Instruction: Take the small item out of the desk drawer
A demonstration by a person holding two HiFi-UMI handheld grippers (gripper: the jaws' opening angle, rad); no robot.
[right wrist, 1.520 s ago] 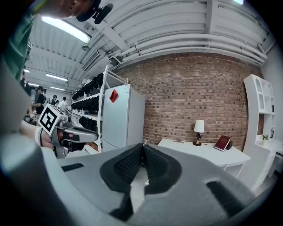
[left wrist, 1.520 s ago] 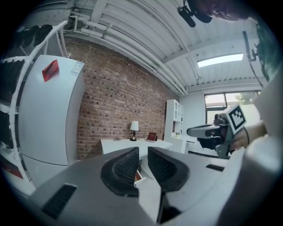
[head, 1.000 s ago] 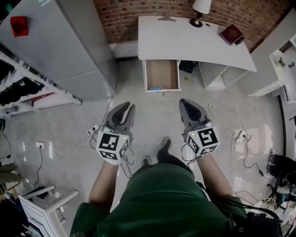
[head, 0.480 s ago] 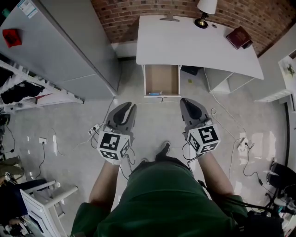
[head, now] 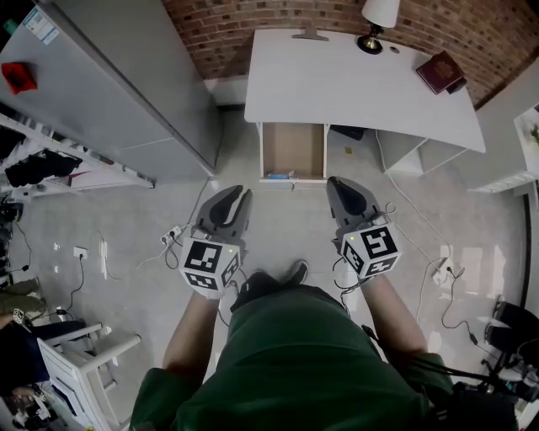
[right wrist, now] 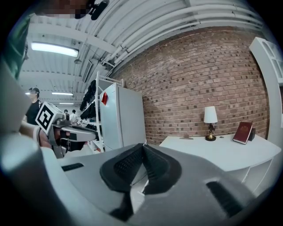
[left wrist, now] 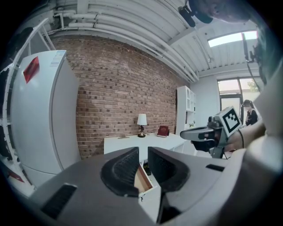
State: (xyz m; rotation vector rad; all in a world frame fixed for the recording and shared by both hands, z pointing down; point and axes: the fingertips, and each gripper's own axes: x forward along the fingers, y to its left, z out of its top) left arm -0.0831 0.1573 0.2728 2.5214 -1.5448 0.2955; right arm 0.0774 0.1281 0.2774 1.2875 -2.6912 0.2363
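The white desk (head: 337,84) stands against the brick wall, and its drawer (head: 295,145) is pulled out over the floor. A small blue item (head: 280,175) lies at the drawer's front edge. Both grippers are held level in front of the person, a good way short of the drawer. My left gripper (head: 239,195) has a narrow gap between its jaws and nothing in it. My right gripper (head: 334,183) is shut and empty. In the left gripper view, part of the drawer (left wrist: 142,178) shows between the jaws of my left gripper (left wrist: 142,152). In the right gripper view, my right gripper (right wrist: 142,146) points at the desk (right wrist: 221,152).
A grey fridge (head: 126,84) stands left of the desk. A lamp (head: 375,21) and a red book (head: 440,71) sit on the desktop. Cables (head: 404,210) and a power strip (head: 173,234) lie on the floor. A shoe rack (head: 42,164) is at far left.
The person has stepped toward the desk, so desk and drawer sit a little closer to the grippers. Both grippers keep the same pose and the same jaw gaps.
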